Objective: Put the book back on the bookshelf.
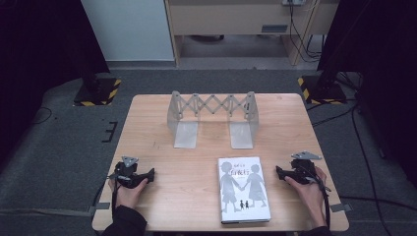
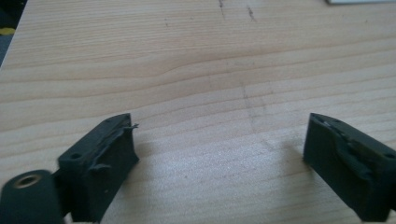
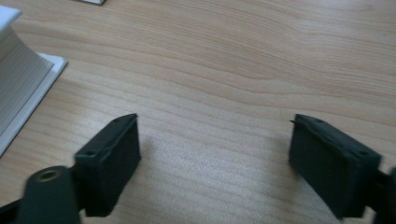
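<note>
A white book [image 1: 244,190] with grey child silhouettes on its cover lies flat near the table's front edge, right of centre. Behind it stands an expandable metal book rack [image 1: 212,117], upright with two flat feet. My left gripper [image 1: 149,173] rests on the table at the front left, held in a hand; its jaws stand wide apart over bare wood [image 2: 219,135]. At the front right, just beside the book, a hand holds my right gripper [image 1: 279,172]; its jaws are open too [image 3: 215,140], with nothing between them. The book's page edge [image 3: 21,88] lies to its left.
The wooden table [image 1: 147,123] stands on grey carpet. Stands with black-and-yellow striped bases [image 1: 98,91] [image 1: 319,88] flank its far corners, and cables trail on the floor at the right. Bare wood lies between the rack and the book.
</note>
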The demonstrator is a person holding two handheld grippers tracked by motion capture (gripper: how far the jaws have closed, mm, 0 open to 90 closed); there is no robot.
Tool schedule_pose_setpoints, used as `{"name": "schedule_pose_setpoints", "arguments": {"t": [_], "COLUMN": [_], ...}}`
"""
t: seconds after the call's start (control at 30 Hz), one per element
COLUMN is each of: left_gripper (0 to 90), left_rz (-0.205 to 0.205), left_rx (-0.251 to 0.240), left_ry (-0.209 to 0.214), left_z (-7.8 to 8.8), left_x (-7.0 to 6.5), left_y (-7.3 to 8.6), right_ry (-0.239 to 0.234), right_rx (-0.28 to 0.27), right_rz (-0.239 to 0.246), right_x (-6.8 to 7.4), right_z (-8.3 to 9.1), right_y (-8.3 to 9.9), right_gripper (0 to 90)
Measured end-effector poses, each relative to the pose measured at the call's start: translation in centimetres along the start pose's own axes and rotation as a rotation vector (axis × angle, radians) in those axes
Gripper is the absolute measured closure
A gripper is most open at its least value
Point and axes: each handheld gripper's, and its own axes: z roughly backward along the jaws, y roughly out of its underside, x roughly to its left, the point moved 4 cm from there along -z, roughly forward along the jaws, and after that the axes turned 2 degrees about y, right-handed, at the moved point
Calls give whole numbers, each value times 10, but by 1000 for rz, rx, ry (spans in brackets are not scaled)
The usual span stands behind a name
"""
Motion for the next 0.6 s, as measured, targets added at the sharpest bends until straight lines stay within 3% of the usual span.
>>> {"name": "schedule_pose_setpoints", "arguments": {"t": [0.07,0.17,0.23,0.6], "left_gripper": [133,141,147,167], "left_rz": [28,17,8,-27], "left_rx": [-15,-39,-69,-81], "left_ry": [15,19,35,90], "left_z": [4,8,13,20], "left_x": [-1,-4,-10,-31], "left_y": [-1,-3,-6,-9], "right_ry": [14,3,-29,-94], "right_rx": [-4,-21,-54,-130], "right_rz": [17,16,-6,-30], "right_x": [1,2,6,14], "right_z": [3,6,11,27], "right_y": [-1,-3,-6,-13], "right_gripper": [209,218,235,252]}}
